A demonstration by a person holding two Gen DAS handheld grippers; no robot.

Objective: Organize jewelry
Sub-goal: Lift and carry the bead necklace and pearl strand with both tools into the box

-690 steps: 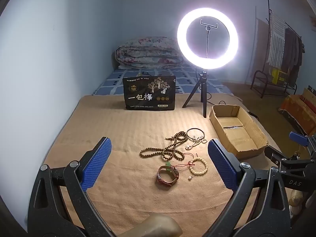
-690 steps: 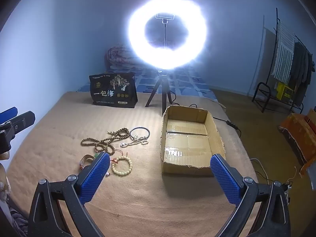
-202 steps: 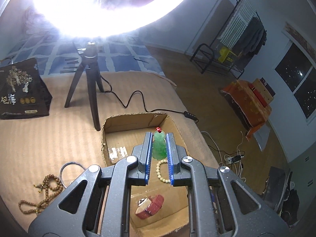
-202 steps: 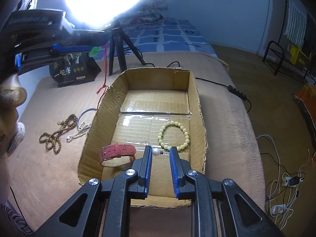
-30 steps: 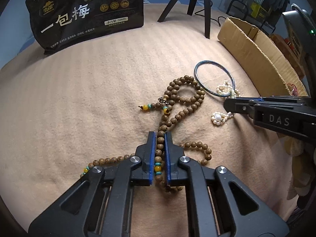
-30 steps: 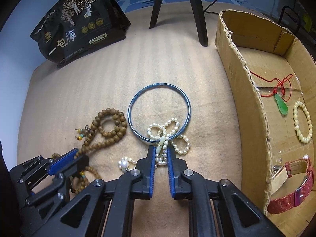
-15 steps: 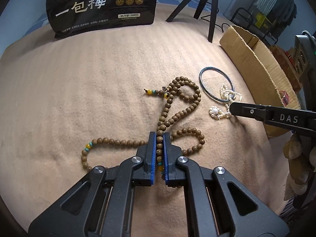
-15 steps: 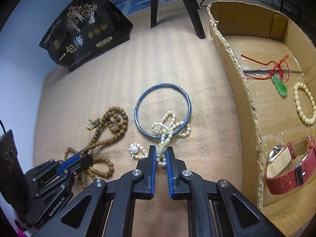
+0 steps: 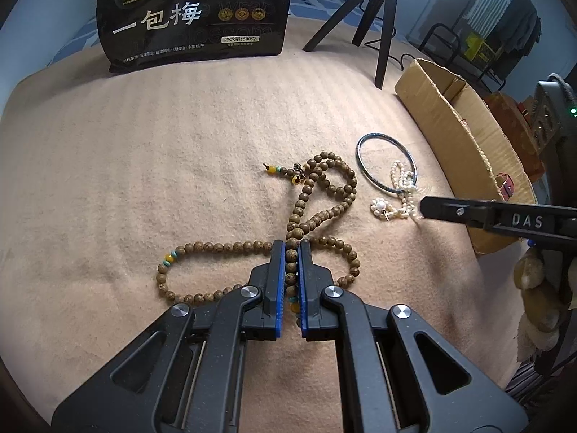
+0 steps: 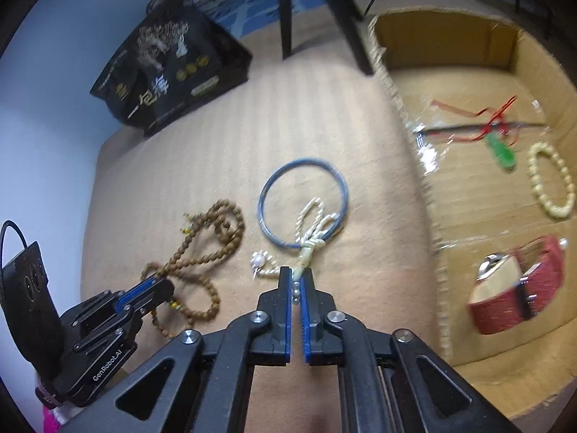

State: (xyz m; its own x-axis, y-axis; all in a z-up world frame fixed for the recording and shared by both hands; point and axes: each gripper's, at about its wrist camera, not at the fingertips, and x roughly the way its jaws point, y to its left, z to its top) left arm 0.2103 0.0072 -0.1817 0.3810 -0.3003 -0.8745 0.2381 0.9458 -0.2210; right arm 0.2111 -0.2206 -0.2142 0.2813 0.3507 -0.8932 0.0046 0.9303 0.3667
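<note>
My left gripper is shut on the brown wooden bead necklace, whose loops lie on the tan blanket. To its right, my right gripper has the white pearl necklace between its pads. Its jaws are opening. The strand runs taut from the pads to the blue bangle, which it lies across. The cardboard box at right holds a red-strapped watch, a cream bead bracelet and a green pendant on a red cord.
A black snack bag stands at the back of the blanket. Black tripod legs stand beside the box's far corner. A person's hand holds the right gripper at the right edge. A clothes rack stands beyond the bed.
Both grippers have lifted a little. The wooden beads have been drawn along the blanket with the left gripper. The pearl strand has pulled straighter between the right pads and the bangle.
</note>
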